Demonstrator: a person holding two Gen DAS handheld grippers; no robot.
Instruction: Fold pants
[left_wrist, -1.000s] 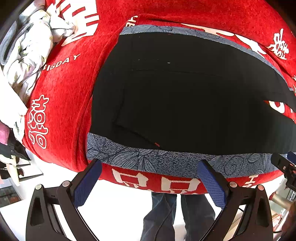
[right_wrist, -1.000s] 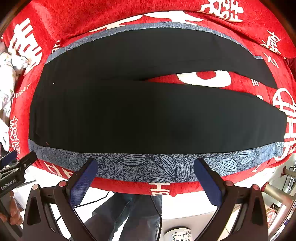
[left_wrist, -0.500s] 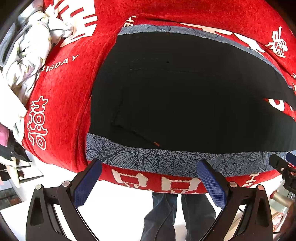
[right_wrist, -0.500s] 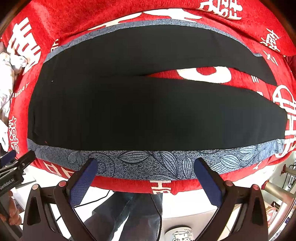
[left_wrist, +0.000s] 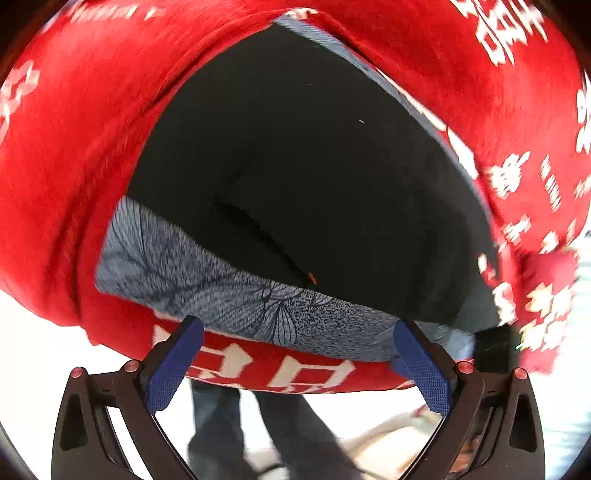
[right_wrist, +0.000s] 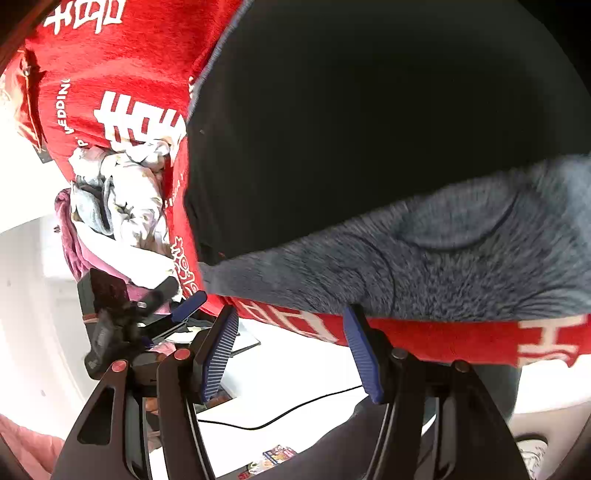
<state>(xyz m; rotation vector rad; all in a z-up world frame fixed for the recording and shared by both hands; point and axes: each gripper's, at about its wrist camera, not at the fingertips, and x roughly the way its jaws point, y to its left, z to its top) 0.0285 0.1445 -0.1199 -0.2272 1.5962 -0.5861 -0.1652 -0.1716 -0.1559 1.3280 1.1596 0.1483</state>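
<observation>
Nearest in the left wrist view, the left gripper (left_wrist: 295, 354) is seen with its blue fingers (left_wrist: 173, 365) spread wide and nothing between them, poised just off the near edge of the table (left_wrist: 277, 373), which is covered by a red cloth with white characters. In the right wrist view, the right gripper (right_wrist: 291, 350) has its fingers about half apart, having just been closing, and nothing is caught between them; they sit just short of the same near edge. Just beyond both, the pants (left_wrist: 314, 166) are laid flat on the cloth: black fabric with a grey leaf-patterned band (left_wrist: 229, 291) along the near side seam. A small orange mark is seen at 6 o'clock on the black panel, beside a pocket seam. Farther off, at 9 o'clock in the right view, a heap of pale crumpled clothes (right_wrist: 122, 192) lies at the table's end. The pants are judged light, soft and limp, likely to drape and slide on the plush cloth, so a pinch is best taken on the patterned near edge, through both layers, with the two grips well apart.
</observation>
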